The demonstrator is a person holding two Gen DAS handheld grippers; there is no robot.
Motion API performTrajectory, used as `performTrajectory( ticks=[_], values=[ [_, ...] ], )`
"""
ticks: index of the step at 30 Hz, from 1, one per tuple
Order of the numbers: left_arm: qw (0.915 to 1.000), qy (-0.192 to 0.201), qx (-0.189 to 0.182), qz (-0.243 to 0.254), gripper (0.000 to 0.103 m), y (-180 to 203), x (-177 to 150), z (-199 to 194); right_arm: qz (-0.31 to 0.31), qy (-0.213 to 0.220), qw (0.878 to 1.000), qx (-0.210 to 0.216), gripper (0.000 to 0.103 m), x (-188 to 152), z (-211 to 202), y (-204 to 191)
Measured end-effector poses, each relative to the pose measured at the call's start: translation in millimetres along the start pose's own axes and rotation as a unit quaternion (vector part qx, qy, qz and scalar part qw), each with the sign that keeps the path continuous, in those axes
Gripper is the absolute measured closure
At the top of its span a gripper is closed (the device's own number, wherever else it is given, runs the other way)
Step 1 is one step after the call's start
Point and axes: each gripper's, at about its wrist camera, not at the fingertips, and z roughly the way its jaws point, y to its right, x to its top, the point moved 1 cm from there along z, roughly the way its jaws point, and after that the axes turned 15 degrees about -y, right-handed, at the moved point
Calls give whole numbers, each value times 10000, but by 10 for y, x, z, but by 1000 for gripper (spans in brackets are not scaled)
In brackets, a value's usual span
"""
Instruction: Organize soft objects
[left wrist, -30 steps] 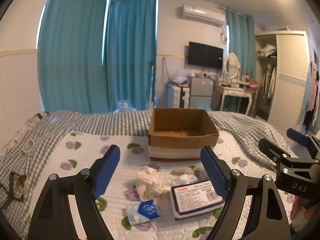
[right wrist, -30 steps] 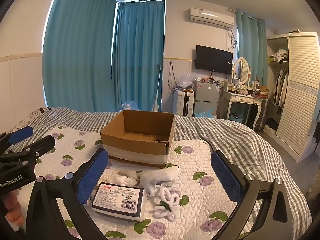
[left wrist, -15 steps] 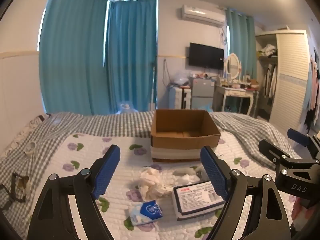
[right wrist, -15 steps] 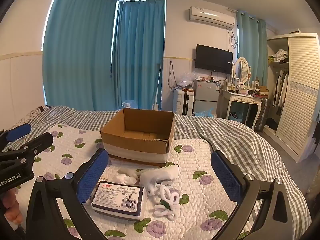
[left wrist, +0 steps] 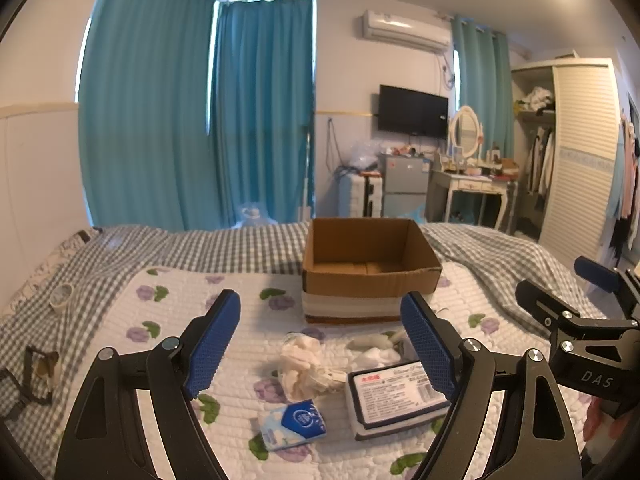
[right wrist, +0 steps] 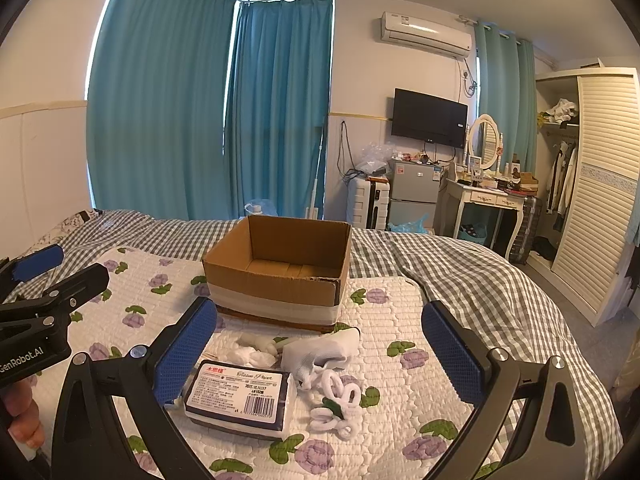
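Note:
An open, empty cardboard box [left wrist: 370,268] [right wrist: 280,272] stands on the quilted floral bed cover. In front of it lie a dark tissue paper pack [left wrist: 396,398] [right wrist: 240,396], a small blue tissue packet [left wrist: 292,424], a crumpled cream cloth [left wrist: 300,364], small white cotton pieces [right wrist: 256,350], a white mesh pouch [right wrist: 320,350] and a white looped fuzzy piece [right wrist: 338,398]. My left gripper [left wrist: 320,344] is open and empty above the pile. My right gripper [right wrist: 316,356] is open and empty above the pile too.
A tape roll [left wrist: 62,296] and a dark strap [left wrist: 34,372] lie on the grey checked blanket at the left. Beyond the bed stand teal curtains, a small fridge [right wrist: 412,196], a dressing table [right wrist: 492,204] and a wardrobe [right wrist: 600,216].
Both grippers have shifted slightly; the view of the pile and box is almost the same. Both stay open and empty.

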Motion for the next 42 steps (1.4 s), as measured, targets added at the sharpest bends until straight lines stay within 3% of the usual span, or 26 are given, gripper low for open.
performTrajectory(
  ticks=[42],
  values=[
    [10000,9,12,20,19,27,10,-19,-31,-14,10000,-6,0,2,-1,-16]
  ],
)
